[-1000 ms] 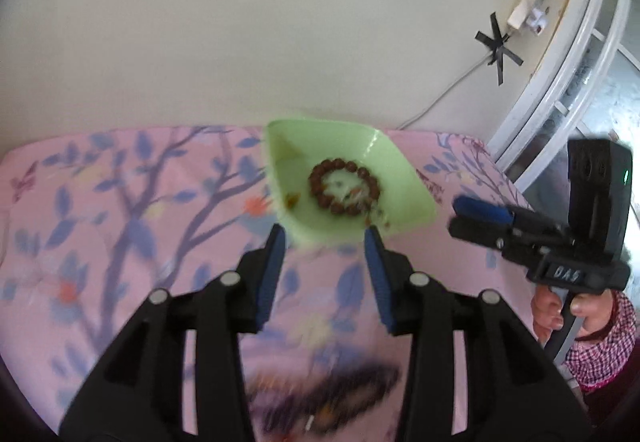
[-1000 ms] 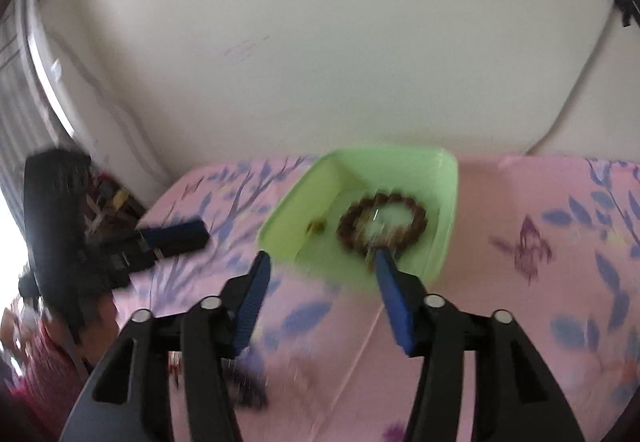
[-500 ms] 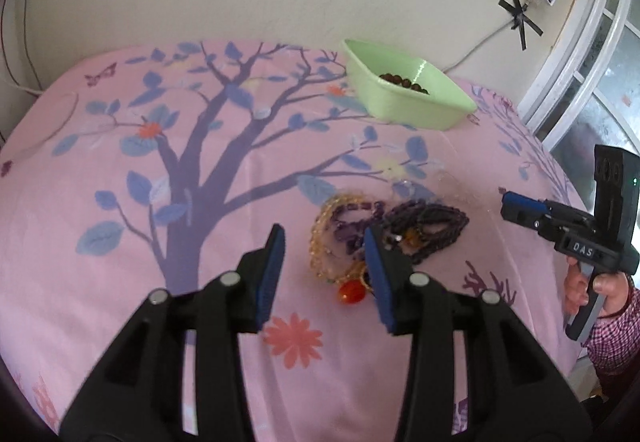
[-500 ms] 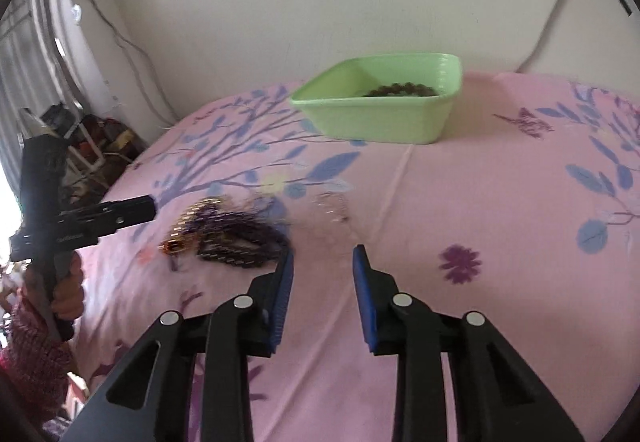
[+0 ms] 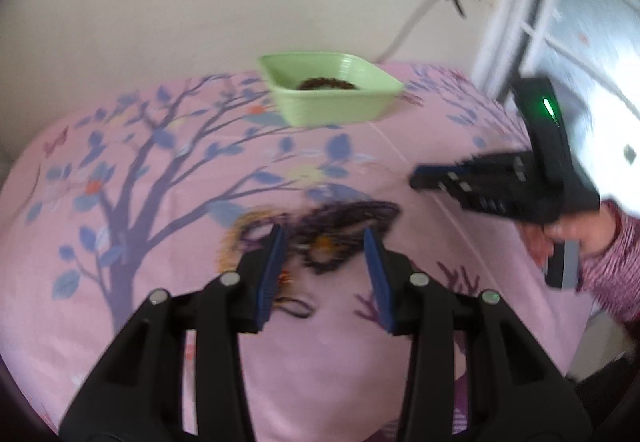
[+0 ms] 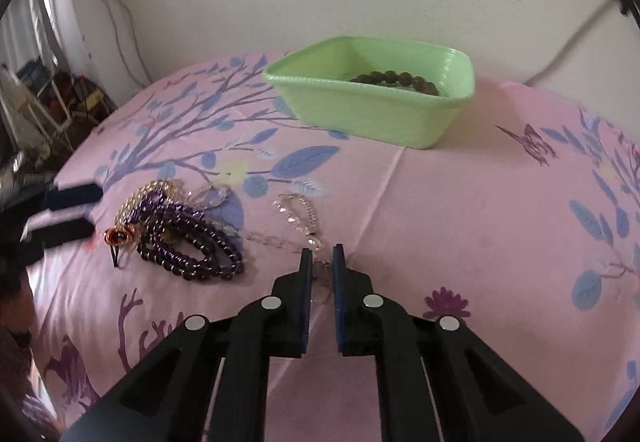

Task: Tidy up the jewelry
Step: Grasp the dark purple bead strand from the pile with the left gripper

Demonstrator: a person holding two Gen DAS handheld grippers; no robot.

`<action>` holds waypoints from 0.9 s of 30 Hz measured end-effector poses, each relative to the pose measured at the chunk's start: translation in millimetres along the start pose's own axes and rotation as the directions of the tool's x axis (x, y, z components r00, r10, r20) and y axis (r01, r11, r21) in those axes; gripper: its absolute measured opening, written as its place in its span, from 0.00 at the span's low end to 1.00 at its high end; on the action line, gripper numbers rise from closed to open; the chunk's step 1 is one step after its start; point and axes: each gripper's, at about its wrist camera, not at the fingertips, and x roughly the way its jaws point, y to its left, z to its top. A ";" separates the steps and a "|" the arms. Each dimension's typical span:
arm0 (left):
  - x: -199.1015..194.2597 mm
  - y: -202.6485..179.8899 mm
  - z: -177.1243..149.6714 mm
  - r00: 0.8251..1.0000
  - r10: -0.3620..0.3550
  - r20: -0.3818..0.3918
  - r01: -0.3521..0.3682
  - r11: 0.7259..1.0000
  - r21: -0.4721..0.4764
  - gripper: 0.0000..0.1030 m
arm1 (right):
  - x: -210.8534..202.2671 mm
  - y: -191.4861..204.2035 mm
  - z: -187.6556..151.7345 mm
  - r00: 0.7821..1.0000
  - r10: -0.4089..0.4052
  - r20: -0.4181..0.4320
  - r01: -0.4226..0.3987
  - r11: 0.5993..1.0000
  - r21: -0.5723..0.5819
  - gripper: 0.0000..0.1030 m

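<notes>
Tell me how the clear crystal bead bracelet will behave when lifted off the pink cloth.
The clear crystal bead bracelet lies in a loose, uneven loop, so it will probably hang limp. Its glossy beads look smooth, so it may slip. It looks small and thin, likely light.

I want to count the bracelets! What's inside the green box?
Inside the green box lies one bracelet of dark brown beads. Only the beads at the far side show above the near wall; that wall covers the rest of the floor, so anything else there stays hidden.

Right gripper jaws have closed on the clear bracelet
</notes>
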 end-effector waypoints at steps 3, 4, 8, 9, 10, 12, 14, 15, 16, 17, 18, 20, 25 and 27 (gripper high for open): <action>12.4 -27.1 -1.6 1.000 0.025 -0.010 -0.024 0.995 0.101 0.38 | -10.4 -15.0 -3.1 0.999 -0.040 0.035 0.038 0.997 0.060 0.00; 18.5 -36.4 -1.0 1.000 0.026 -0.016 -0.024 0.991 0.133 0.38 | -15.2 -25.9 -5.5 0.998 -0.052 0.046 0.047 0.994 0.100 0.00; 37.7 -52.7 3.2 0.999 0.029 -0.038 -0.021 0.980 0.199 0.38 | -26.1 -56.9 -15.7 0.995 -0.080 0.050 0.070 0.981 0.181 0.00; 43.0 -54.5 5.2 0.998 0.029 -0.047 -0.019 0.979 0.205 0.38 | -29.7 -62.5 -18.5 0.995 -0.086 0.053 0.074 0.979 0.192 0.00; 46.6 -55.9 6.2 0.998 0.031 -0.052 -0.019 0.978 0.207 0.38 | -33.3 -67.2 -21.0 0.994 -0.091 0.056 0.078 0.976 0.201 0.00; 57.1 -55.8 10.2 0.997 0.032 -0.076 -0.015 0.979 0.205 0.38 | -42.4 -77.8 -27.4 0.992 -0.102 0.068 0.085 0.971 0.224 0.00; 67.5 -54.0 13.0 0.994 0.024 -0.106 -0.003 0.980 0.199 0.22 | -51.1 -86.4 -32.2 0.991 -0.104 0.085 0.080 0.965 0.250 0.00; 72.3 -53.9 13.5 0.992 0.019 -0.125 0.006 0.980 0.198 0.13 | -56.1 -89.9 -34.4 0.990 -0.103 0.097 0.075 0.962 0.263 0.00; 74.5 -53.5 14.5 0.992 0.025 -0.126 0.000 0.981 0.196 0.13 | -61.2 -92.0 -36.0 0.989 -0.101 0.108 0.068 0.960 0.272 0.00; 74.7 -52.8 15.7 0.992 0.020 -0.127 0.005 0.982 0.188 0.10 | -67.6 -93.2 -38.3 0.988 -0.095 0.124 0.057 0.958 0.280 0.00; 74.4 -51.8 17.3 0.992 0.010 -0.129 0.013 0.984 0.180 0.07 | -73.7 -92.8 -39.2 0.986 -0.088 0.139 0.046 0.958 0.282 0.00; 73.2 -47.6 22.1 0.990 -0.025 -0.136 0.045 0.988 0.144 0.07 | -84.0 -88.1 -38.9 0.983 -0.077 0.166 0.029 0.961 0.275 0.00; 53.3 -37.5 34.8 0.988 -0.125 -0.087 0.130 0.990 0.049 0.07 | -108.9 -67.1 -33.5 0.973 -0.019 0.230 -0.037 0.971 0.238 0.00; 39.5 -30.5 41.4 0.981 -0.188 -0.053 0.188 0.982 -0.011 0.07 | -117.0 -58.4 -30.1 0.966 0.006 0.257 -0.065 0.973 0.222 0.00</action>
